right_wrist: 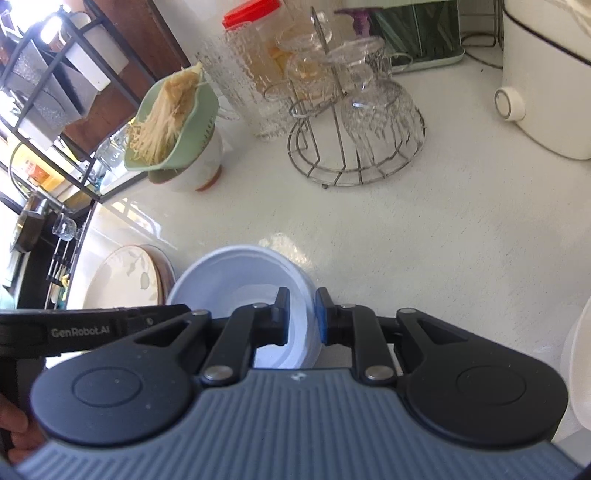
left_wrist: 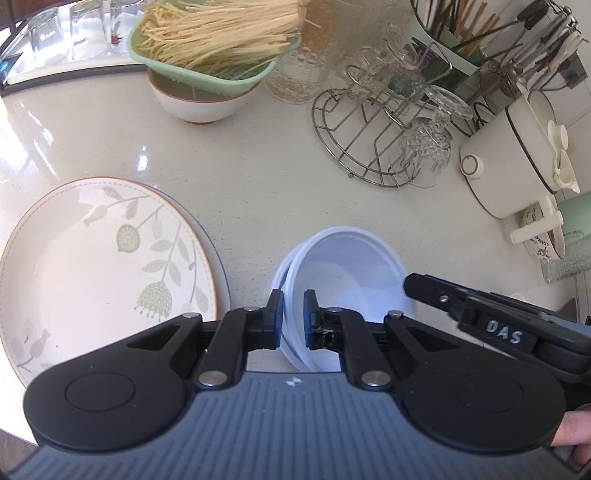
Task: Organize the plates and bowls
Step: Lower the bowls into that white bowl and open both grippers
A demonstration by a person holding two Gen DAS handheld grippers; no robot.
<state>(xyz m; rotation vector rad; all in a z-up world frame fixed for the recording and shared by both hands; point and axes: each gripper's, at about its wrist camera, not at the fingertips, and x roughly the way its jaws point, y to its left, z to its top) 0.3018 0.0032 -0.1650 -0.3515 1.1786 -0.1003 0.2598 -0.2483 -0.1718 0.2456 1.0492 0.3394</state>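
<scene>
A white bowl [left_wrist: 351, 266] sits on the pale counter, nested in a second white bowl whose rim shows at its left side. My left gripper [left_wrist: 293, 306] is shut on the left rim. My right gripper [right_wrist: 303, 306] is shut on the opposite rim of the same bowl [right_wrist: 229, 273]; one of its fingers [left_wrist: 424, 284] shows in the left wrist view. Left of the bowls lies a floral plate [left_wrist: 103, 258] stacked on a blue-edged plate, also seen as the plate stack [right_wrist: 125, 273] in the right wrist view.
Behind stand a green colander of noodles [left_wrist: 207, 48] on a white bowl, a wire rack of glasses [left_wrist: 369, 140], a glass pitcher [right_wrist: 251, 81], a white pot [left_wrist: 517, 155] and a utensil holder [left_wrist: 454, 33]. A white rounded object [right_wrist: 580, 362] sits at the right edge.
</scene>
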